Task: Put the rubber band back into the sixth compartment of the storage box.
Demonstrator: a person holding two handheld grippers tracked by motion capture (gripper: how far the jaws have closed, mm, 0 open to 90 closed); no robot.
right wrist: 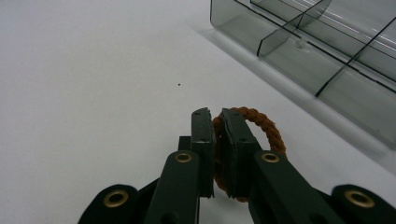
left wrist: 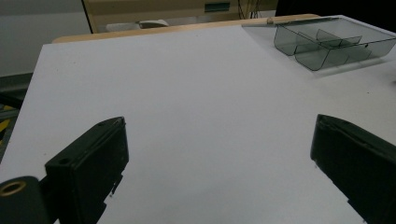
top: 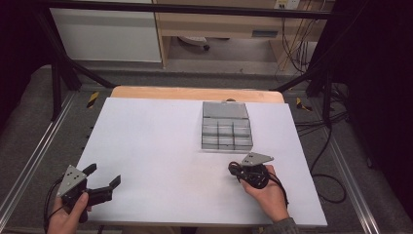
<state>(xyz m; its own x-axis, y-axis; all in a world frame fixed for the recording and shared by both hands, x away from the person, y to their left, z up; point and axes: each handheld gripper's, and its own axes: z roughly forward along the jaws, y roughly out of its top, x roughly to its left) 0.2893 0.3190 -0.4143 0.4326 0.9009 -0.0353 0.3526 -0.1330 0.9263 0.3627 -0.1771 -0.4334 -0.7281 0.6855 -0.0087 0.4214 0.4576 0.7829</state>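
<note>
Brown band: a braided hair tie [right wrist: 261, 123] of rust-brown cord, round like a ring, with a rough twisted surface; it sits near the front right of the worktop, just beside the box.
Right claw: the right claw [right wrist: 215, 116] is closed on the hair tie, its two flat black jaws pressing one side of the ring while the rest of the loop curves out to the right of them. In the high view the right claw [top: 233, 169] is in the person's hand close to the front edge of the box.
Left claw: the left claw [left wrist: 219, 140] stands wide open with nothing between its blocky matt black jaws; in the high view the left claw [top: 103, 174] is at the front left corner of the worktop, well apart from the box.
Box: a smoky grey see-through plastic organiser box [top: 227, 126], rectangular, with thin straight dividers making several compartments and glossy walls.
Worktop: a flat, smooth white worktop [top: 156, 146] with a pale wooden edge at the far side.
</note>
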